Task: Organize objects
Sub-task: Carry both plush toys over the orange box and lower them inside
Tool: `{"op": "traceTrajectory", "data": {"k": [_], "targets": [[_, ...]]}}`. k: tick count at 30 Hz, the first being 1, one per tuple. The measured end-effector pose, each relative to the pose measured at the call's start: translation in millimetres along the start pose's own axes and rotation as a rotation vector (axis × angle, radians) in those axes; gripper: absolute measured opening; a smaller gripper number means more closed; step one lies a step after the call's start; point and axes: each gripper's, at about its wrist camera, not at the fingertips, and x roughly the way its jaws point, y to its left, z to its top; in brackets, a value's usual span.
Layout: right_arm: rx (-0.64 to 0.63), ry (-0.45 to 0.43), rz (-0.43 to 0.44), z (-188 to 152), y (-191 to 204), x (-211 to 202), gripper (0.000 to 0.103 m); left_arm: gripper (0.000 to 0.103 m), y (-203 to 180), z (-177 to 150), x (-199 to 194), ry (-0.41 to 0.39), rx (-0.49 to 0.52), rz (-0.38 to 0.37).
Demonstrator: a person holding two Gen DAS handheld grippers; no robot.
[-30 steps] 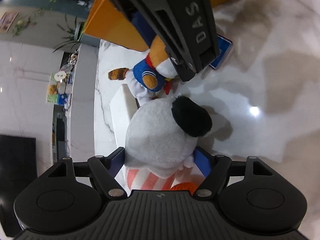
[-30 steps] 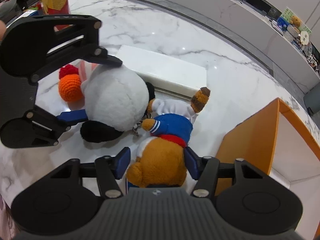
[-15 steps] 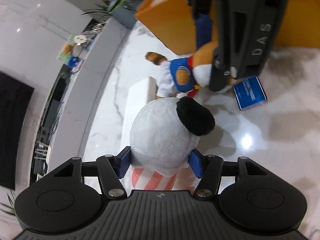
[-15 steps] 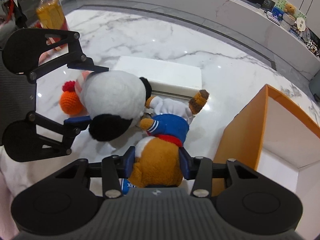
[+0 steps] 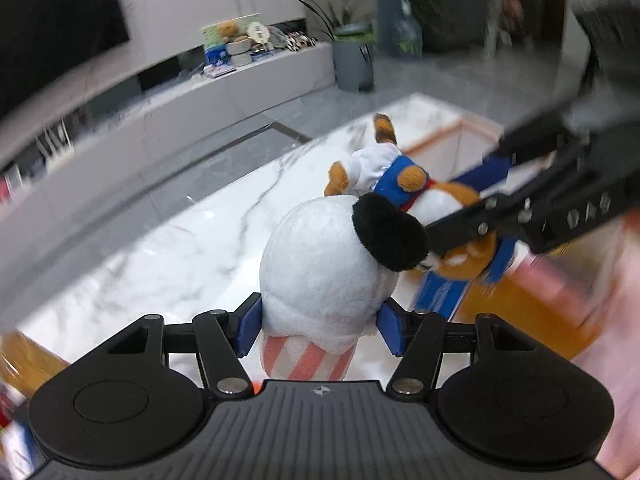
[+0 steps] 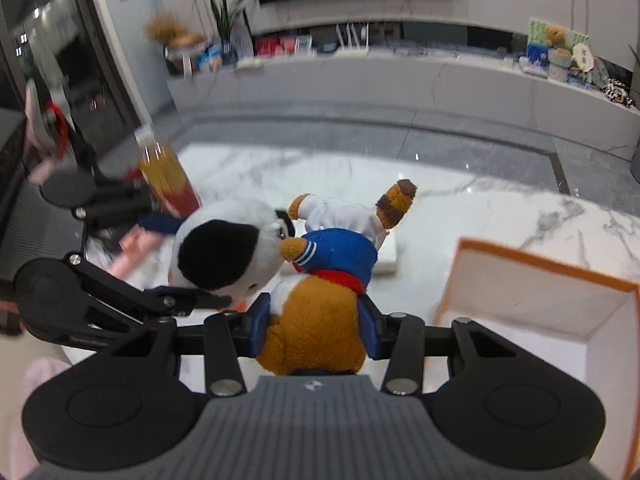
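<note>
Both toys have come up off the surface (image 6: 500, 216) since a second ago. We see our left claw (image 5: 318, 322) clamped on the white plush (image 5: 320, 268) and our right claw (image 6: 314, 320) clamped on the brown plush (image 6: 320, 312), held aloft left of the orange box (image 6: 536, 292).

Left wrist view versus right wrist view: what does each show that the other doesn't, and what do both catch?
Only the left wrist view shows the panda plush's striped body and the blue card under the fox.

Only the right wrist view shows the red-labelled drink bottle behind the left tool.

Both show the left tool shut on the panda plush, the right tool shut on the fox plush, and the orange box.
</note>
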Motion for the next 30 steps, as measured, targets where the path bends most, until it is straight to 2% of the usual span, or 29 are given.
{"op": "traceTrajectory", "data": {"k": [4, 7, 10, 13, 15, 20, 24, 30], "targets": [[0.047, -0.067, -0.002, 5.0, -22.1, -43.9, 0.047, 0.07, -11.7, 24.4, -20.1, -0.039, -0.139, -0.151], [0.071, -0.105, -0.033, 1.9, -44.8, -73.2, 0.047, 0.07, -25.6, 46.9, -15.4, -0.028, -0.249, -0.248], [0.092, -0.12, -0.081, -3.5, -66.0, -90.8, 0.047, 0.07, -36.8, 67.8, 4.6, -0.004, -0.364, -0.314], [0.114, -0.097, -0.127, -10.1, -91.4, -97.8, 0.047, 0.07, -44.4, 82.8, 40.0, 0.034, -0.443, -0.365], [0.118, -0.065, -0.153, -18.2, -108.7, -97.5, 0.047, 0.07, -49.4, 92.1, 70.1, 0.074, -0.476, -0.383], [0.131, 0.045, -0.174, -42.4, -147.5, -77.1, 0.047, 0.07, -61.3, 90.4, 130.0, 0.173, -0.546, -0.407], [0.118, 0.091, -0.186, -56.8, -166.0, -58.4, 0.047, 0.07, -64.2, 67.6, 142.4, 0.238, -0.615, -0.389], [0.088, 0.188, -0.237, -67.8, -170.7, -30.4, 0.047, 0.071, -75.0, 51.7, 157.6, 0.318, -0.635, -0.35]]}}
